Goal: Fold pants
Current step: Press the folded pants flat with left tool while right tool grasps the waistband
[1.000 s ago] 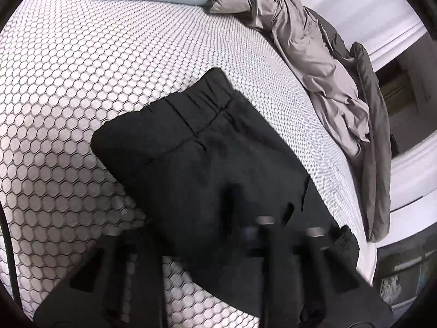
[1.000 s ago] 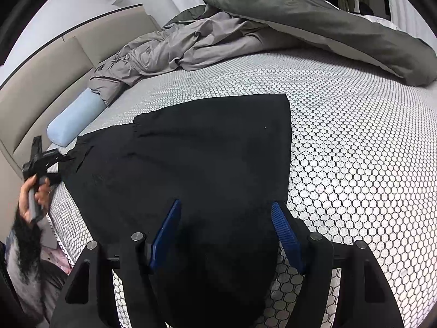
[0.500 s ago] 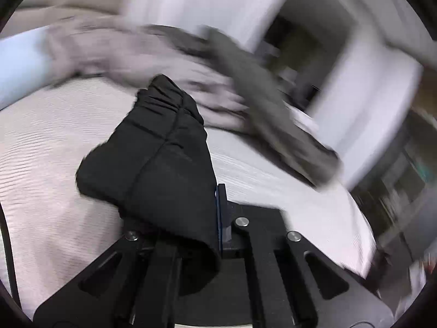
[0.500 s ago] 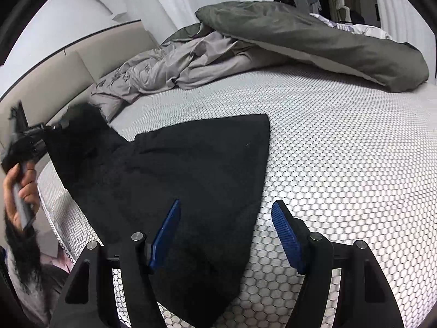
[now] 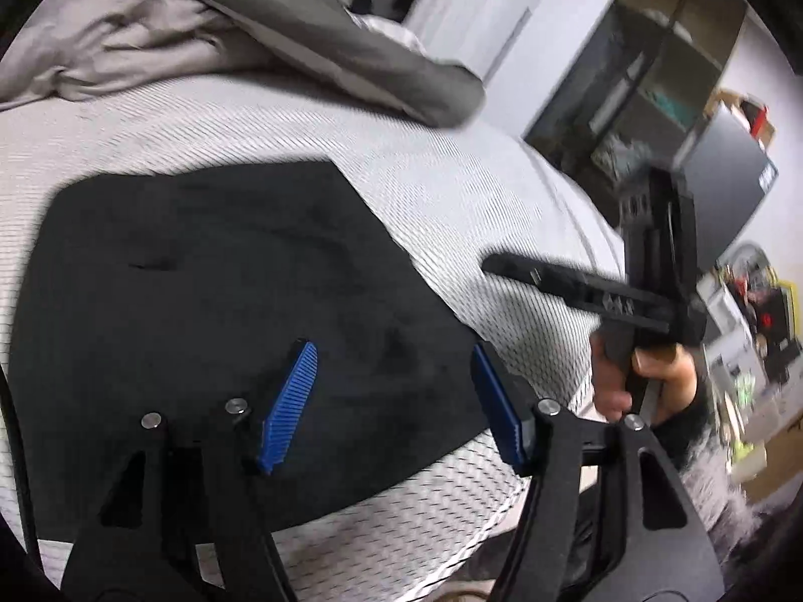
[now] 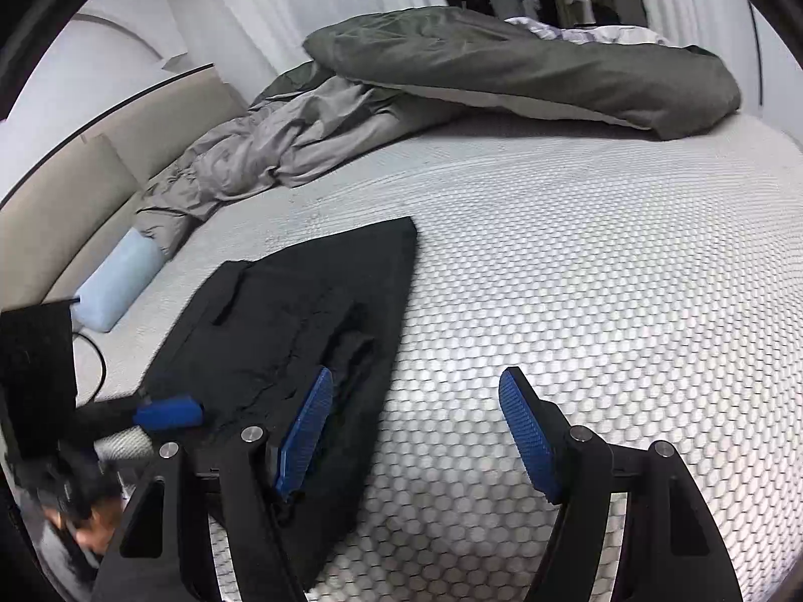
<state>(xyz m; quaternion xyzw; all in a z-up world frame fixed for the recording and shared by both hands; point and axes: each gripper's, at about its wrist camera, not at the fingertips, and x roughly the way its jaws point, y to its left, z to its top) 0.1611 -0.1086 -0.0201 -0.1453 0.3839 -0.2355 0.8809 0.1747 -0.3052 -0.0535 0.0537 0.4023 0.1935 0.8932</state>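
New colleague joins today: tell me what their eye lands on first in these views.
First, the black pants folded flat near the front edge of the honeycomb-patterned mattress. Next, the left gripper and right gripper, blue-padded fingers spread with nothing between them. Behind, a rumpled grey duvet heaped along the far side.

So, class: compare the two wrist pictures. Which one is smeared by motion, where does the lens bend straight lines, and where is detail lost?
Left wrist view: motion-smeared, the mattress weave runs into streaks and the shelves are soft. Right wrist view: sharper, hexagons crisp, though the left tongs blur at the edge. Both: fisheye curves the bed, corners go dark, and the black pants swallow their folds.
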